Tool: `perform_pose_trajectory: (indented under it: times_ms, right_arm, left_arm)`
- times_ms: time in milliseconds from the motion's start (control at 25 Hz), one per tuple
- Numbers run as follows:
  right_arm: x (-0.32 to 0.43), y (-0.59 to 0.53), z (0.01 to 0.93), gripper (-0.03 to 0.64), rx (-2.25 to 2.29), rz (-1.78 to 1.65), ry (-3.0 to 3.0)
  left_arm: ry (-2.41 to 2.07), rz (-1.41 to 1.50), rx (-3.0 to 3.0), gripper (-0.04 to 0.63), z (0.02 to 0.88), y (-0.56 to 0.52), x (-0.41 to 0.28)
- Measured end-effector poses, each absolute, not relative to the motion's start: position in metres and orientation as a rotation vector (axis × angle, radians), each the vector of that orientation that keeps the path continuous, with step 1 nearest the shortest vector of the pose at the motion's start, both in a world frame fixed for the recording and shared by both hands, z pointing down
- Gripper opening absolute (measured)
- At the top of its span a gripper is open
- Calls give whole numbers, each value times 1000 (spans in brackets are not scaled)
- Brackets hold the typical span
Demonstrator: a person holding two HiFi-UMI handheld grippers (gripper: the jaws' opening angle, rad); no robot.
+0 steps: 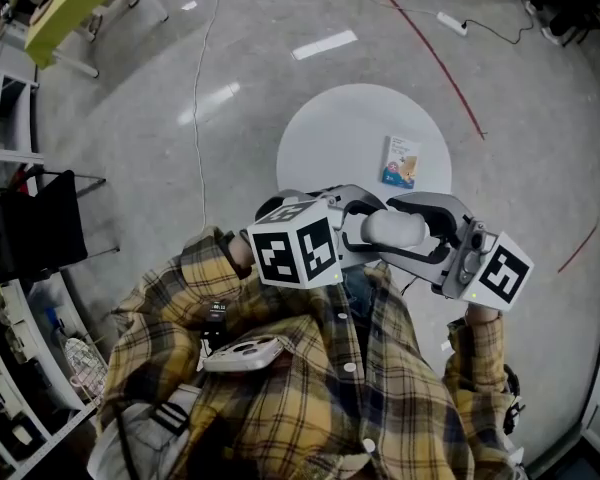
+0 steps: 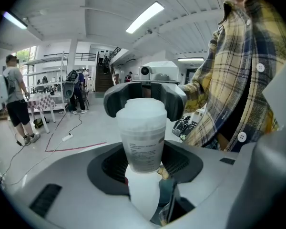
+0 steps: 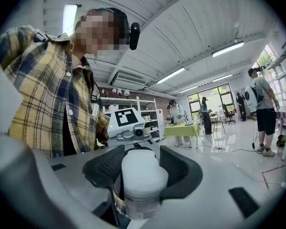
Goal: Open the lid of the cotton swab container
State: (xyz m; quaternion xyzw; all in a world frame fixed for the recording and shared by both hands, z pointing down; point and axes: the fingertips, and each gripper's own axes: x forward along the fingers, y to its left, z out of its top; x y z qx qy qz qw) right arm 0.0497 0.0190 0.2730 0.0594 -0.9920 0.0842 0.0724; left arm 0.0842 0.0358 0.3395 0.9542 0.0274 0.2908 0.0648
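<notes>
— Round white worktop (image 1: 320, 138) sits well below; why hold it aloft?
— So both ends are gripped. Fingers of the left gripper (image 2: 143, 170) clamp the cotton swab container (image 2: 142, 137) by its body. Beyond, the right gripper (image 3: 142, 161) pinches the lid (image 3: 144, 176) with its fingers, seemingly poised to pull.

Both arms are bent in front of the torso, grippers tip to tip, marker cubes (image 1: 292, 251) facing up and outward. The left gripper (image 2: 145, 165) has its jaws clamped on the lower body of the cotton swab container (image 2: 143, 137) and carries it. The right gripper (image 3: 142, 171) meets it head-on, jaws bracketing the lid (image 2: 144, 109). Pads sit at its sides, but contact is unclear. The right sleeve (image 1: 477, 353) is plaid, elbow tucked in.
</notes>
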Motion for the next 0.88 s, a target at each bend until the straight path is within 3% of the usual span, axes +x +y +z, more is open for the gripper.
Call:
perform_pose_trajectory:
  times_ms: [880]
  right_arm:
    - [48, 26, 282, 221, 109, 278, -2946]
  left_arm:
    - [137, 912, 2856, 215, 347, 43, 88]
